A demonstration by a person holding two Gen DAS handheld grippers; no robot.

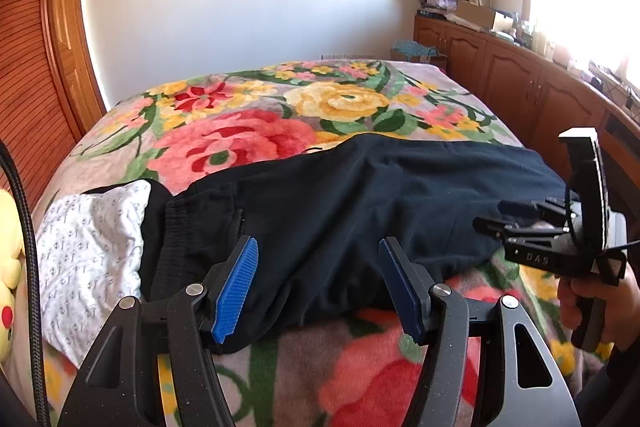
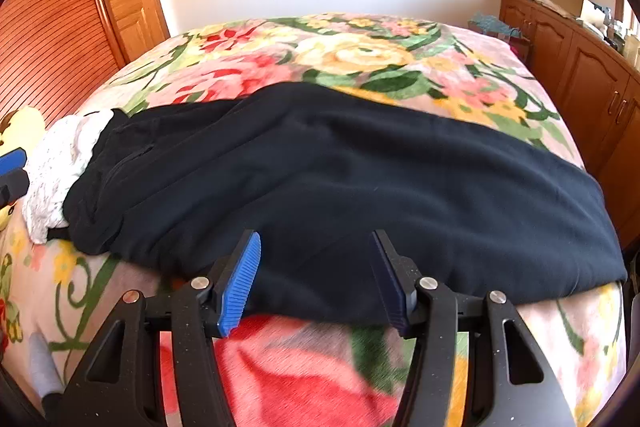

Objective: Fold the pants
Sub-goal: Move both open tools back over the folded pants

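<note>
Dark pants (image 2: 340,187) spread across floral bed (image 2: 360,51), mid-frame, waistband (image 1: 168,239) at left against white patterned pillow (image 1: 88,247). Left tool (image 1: 316,283) and right tool (image 2: 316,279) both partly open, holding nothing (pads clear of cloth). Fabric judged soft, limp, light, likely to sag; grip near hem edge and waistband.

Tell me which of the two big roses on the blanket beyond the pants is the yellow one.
The far rose, nearer the wooden cabinets; the pink rose beside it lies closer to the pants.
</note>
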